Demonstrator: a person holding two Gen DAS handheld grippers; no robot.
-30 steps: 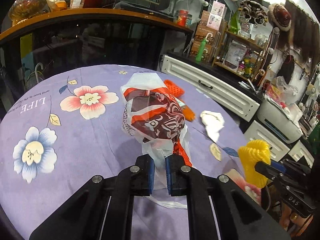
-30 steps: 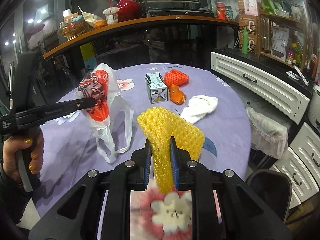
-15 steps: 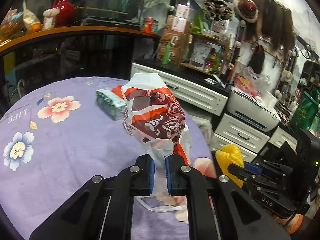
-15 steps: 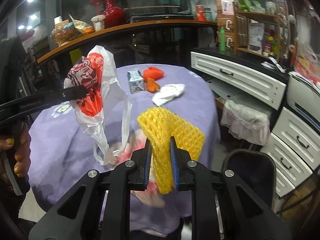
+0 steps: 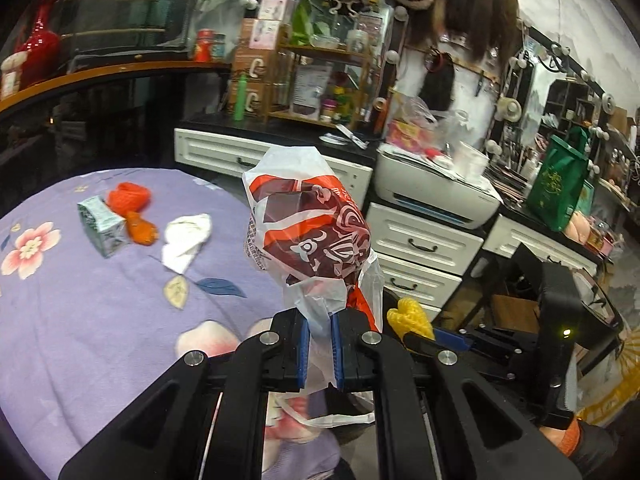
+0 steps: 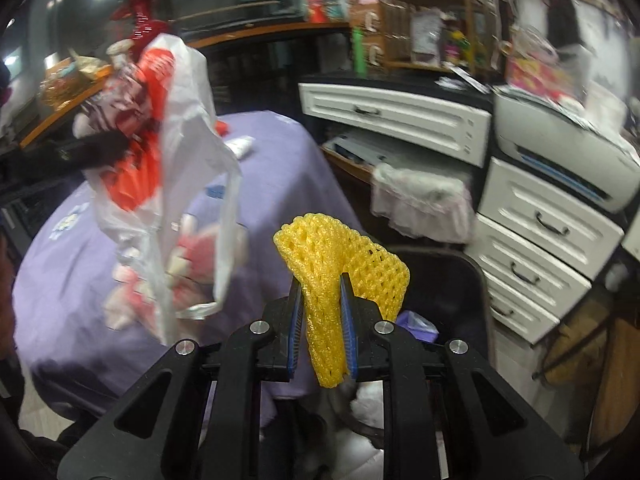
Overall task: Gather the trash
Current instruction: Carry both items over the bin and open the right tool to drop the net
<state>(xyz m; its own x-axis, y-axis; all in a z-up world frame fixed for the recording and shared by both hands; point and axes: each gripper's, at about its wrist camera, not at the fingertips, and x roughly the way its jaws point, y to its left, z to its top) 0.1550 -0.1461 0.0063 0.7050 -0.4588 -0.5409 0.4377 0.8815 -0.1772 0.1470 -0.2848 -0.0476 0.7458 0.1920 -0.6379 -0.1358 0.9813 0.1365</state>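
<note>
Left gripper [image 5: 319,354] clamped on the neck of a white plastic bag [image 5: 310,236] with red-brown print; bag held aloft just ahead of its fingers. Right gripper [image 6: 322,334] pinched on a yellow foam net [image 6: 340,264], which sticks up between the blue pads [image 6: 295,332]. Beyond the left gripper, well off to its left on the purple tablecloth [image 5: 100,312]: small carton [image 5: 102,226], orange net [image 5: 132,196], white wad [image 5: 186,236]. Dark bin [image 6: 444,280] just beyond the right gripper.

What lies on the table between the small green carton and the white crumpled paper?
An orange piece of trash lies between the carton and the white paper, touching the carton; the left wrist view shows it.
</note>
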